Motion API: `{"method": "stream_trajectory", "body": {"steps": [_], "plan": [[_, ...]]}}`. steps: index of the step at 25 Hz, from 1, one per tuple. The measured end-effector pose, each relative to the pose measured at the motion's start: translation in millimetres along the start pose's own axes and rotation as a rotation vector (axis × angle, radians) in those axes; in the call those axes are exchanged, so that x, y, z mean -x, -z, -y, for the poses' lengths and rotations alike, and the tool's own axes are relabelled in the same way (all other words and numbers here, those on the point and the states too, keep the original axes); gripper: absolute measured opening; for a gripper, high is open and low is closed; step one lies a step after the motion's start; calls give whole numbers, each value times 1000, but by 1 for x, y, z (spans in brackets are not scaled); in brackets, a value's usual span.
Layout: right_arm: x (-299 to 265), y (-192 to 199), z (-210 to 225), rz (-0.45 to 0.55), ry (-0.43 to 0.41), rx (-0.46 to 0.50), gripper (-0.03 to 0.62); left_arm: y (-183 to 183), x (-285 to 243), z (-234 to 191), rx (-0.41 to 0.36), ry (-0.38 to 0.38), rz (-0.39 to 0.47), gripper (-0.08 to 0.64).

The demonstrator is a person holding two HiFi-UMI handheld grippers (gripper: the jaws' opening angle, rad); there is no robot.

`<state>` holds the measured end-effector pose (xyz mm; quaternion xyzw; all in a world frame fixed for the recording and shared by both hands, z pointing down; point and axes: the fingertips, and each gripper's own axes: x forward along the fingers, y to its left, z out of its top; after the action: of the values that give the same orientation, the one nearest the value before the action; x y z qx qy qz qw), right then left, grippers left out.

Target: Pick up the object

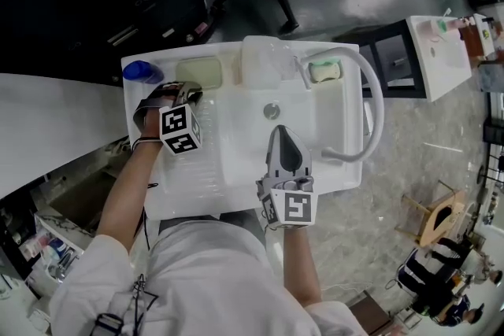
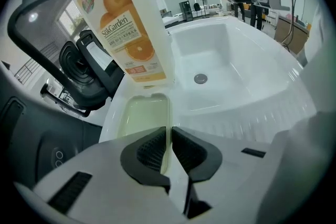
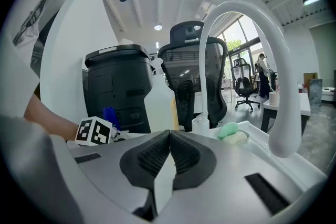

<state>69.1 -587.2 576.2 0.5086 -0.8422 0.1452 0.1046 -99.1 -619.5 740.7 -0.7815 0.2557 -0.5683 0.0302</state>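
Observation:
A pale yellow-green pad lies in a recess on the sink's back ledge, also seen as the pad in the left gripper view, just ahead of the jaws. My left gripper hovers right in front of it; the left gripper is shut, only a thin slit between its pads, with nothing in it. Behind the pad stands a clear bottle with an orange-fruit label. My right gripper hangs over the basin's near side; the right gripper is shut and empty.
The white sink has a drain in the middle and a tall arched white faucet at the right. A green sponge sits in a dish by the faucet. A blue-capped item stands at the back left corner.

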Motion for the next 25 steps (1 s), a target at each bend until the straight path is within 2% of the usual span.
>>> {"method": "stream_trajectory", "body": {"steps": [7, 13, 19, 25], "plan": [[8, -2, -2, 7, -25, 20, 8, -15, 14, 3, 66, -23, 43, 43], [24, -6, -4, 24, -45, 32, 8, -26, 41, 7, 188, -66, 97, 41], [43, -18, -11, 55, -86, 59, 6, -35, 85, 4, 323, -145, 185, 41], [67, -34, -20, 86, -127, 70, 5, -50, 134, 9, 361, -235, 255, 40]]}}
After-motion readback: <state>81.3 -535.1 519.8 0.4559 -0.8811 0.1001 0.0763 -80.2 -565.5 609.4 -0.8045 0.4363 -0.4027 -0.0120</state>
